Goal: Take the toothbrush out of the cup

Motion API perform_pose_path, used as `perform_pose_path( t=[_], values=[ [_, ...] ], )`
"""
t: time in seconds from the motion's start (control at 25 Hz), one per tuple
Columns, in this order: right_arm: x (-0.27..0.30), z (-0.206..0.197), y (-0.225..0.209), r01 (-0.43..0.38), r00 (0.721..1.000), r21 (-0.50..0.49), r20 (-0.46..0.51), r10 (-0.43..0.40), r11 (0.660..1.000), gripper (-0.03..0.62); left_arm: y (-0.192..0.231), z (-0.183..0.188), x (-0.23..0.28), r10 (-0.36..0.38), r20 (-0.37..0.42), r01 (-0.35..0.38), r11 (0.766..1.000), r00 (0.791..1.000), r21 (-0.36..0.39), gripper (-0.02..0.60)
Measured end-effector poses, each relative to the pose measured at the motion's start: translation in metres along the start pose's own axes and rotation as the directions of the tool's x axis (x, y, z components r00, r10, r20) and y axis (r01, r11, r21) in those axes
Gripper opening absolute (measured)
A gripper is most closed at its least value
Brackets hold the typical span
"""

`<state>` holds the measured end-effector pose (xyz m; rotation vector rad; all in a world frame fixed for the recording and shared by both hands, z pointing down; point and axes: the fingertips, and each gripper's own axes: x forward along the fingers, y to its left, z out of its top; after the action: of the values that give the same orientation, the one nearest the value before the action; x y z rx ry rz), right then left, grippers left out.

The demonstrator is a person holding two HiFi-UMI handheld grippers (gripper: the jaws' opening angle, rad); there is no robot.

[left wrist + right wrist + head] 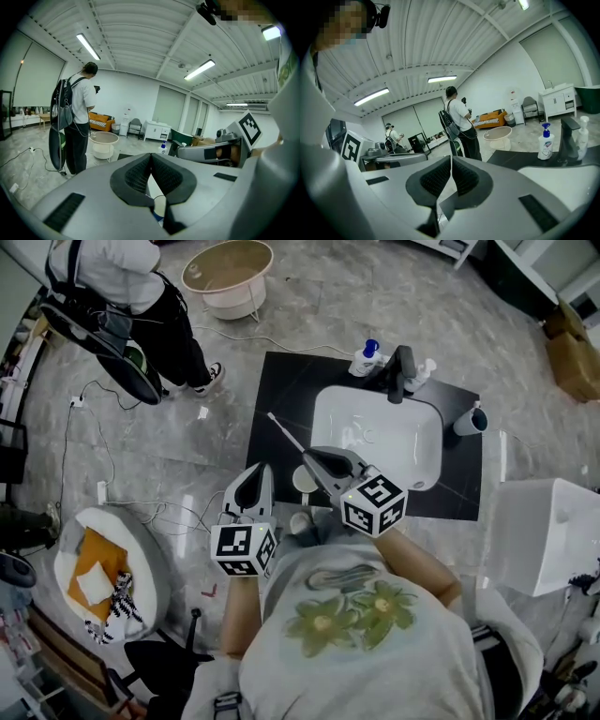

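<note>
The left gripper is hanging by the bench's front left corner. It is squeezing its jaws together with nothing in them. The right gripper is pinching the toothbrush tight. The toothbrush is sitting out of the cup, up in the air, and is pointing toward the bench's back left corner. The white cup is standing near the bench's front edge, just left of the sink. Farther back, a tap and a soap bottle are standing at the back edge. Beyond the bench, a person is standing on the floor near a round tub.
</note>
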<state>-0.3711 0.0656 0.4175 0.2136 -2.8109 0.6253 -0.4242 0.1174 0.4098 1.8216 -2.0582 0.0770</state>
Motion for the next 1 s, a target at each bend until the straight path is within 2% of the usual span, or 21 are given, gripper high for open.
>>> perform_pose_path(
  t=[0.16, 0.32, 0.52, 0.64, 0.8, 1.0],
  values=[
    [-0.013, -0.008, 0.011, 0.025, 1.000, 0.012, -0.003, -0.025, 1.000, 0.046, -0.009, 0.001, -0.005, -0.036, 0.008, 0.036, 0.999, 0.999, -0.003, 0.018],
    [-0.028, -0.026, 0.022, 0.066, 0.998, 0.011, 0.004, -0.066, 0.998, 0.046, -0.025, -0.009, 0.000, -0.116, 0.002, 0.116, 0.993, 0.993, 0.013, 0.018],
    [-0.062, -0.045, 0.010, 0.178, 0.984, -0.005, 0.023, -0.178, 0.984, 0.046, -0.046, -0.022, 0.011, -0.201, 0.013, 0.201, 0.979, 0.979, 0.019, 0.018],
    [-0.092, -0.057, -0.005, 0.260, 0.965, 0.026, 0.029, -0.261, 0.965, 0.046, -0.072, -0.030, 0.017, -0.275, -0.008, 0.275, 0.961, 0.961, 0.027, 0.018],
    [-0.132, -0.072, -0.030, 0.382, 0.924, 0.062, 0.007, -0.383, 0.922, 0.046, -0.105, -0.035, 0.026, -0.366, -0.046, 0.368, 0.928, 0.929, 0.049, 0.018],
    [-0.177, -0.087, -0.062, 0.475, 0.879, 0.123, -0.014, -0.477, 0.871, 0.046, -0.132, -0.039, 0.037, -0.411, -0.078, 0.416, 0.907, 0.908, 0.068, 0.018]
  ],
)
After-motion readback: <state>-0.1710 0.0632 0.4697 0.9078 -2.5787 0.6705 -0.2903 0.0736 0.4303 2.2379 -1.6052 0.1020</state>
